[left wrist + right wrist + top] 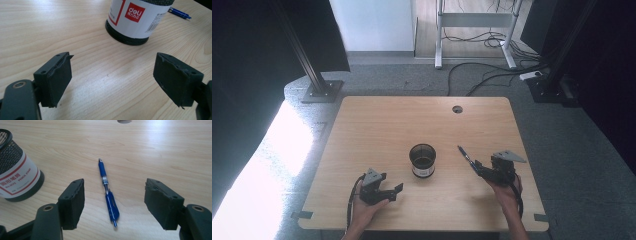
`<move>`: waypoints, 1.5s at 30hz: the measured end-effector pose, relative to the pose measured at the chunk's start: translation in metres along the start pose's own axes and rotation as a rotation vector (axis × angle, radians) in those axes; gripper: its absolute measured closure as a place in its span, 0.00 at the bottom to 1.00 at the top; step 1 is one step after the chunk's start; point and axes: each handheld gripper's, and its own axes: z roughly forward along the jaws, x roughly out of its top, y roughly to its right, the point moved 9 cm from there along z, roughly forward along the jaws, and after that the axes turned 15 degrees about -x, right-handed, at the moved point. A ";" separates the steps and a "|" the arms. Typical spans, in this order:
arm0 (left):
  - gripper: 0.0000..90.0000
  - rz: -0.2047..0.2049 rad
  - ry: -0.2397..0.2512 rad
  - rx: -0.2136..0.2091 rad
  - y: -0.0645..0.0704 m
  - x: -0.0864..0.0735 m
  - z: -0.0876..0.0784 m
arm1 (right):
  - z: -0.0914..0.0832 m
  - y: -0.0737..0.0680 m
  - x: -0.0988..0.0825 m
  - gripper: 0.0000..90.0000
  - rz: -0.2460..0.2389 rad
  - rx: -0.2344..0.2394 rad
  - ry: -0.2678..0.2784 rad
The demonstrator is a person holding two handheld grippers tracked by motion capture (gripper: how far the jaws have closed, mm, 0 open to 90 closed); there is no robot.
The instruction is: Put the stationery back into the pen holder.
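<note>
Reading "deli" on pen holder [132, 21]; blue pen [108, 195] btwn open right claw [113, 202], untouched; left claw [112, 77] open.

A: Bench noted?
B: Light wooden table with rounded corners [377, 125]. It has a small round cable hole [457, 109] near the far edge, right of centre. There is a bit of dark tape at each near corner on my side [302, 215].

A: Floor?
B: Grey carpet floor [572, 140], with a bright patch of daylight [257, 170] on the left.

A: Behind the table?
B: A slanted black metal post on a square base plate [323, 91] stands far left, just off the table's corner. Further back are a white metal desk frame [474, 20] and a white wall panel [374, 25]. Loose black cables [492, 75] run over the carpet to a white power strip [530, 75].
</note>
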 end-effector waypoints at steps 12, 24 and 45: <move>0.17 0.003 0.014 0.005 0.001 0.002 -0.003 | 0.017 -0.022 0.030 0.38 -0.041 0.037 0.016; 0.17 -0.003 0.006 0.005 0.000 0.000 -0.002 | 0.041 -0.038 0.038 0.41 -0.036 0.073 -0.010; 0.18 -0.005 -0.006 0.005 0.000 -0.001 -0.003 | 0.096 -0.042 0.024 0.50 -0.046 0.045 -0.109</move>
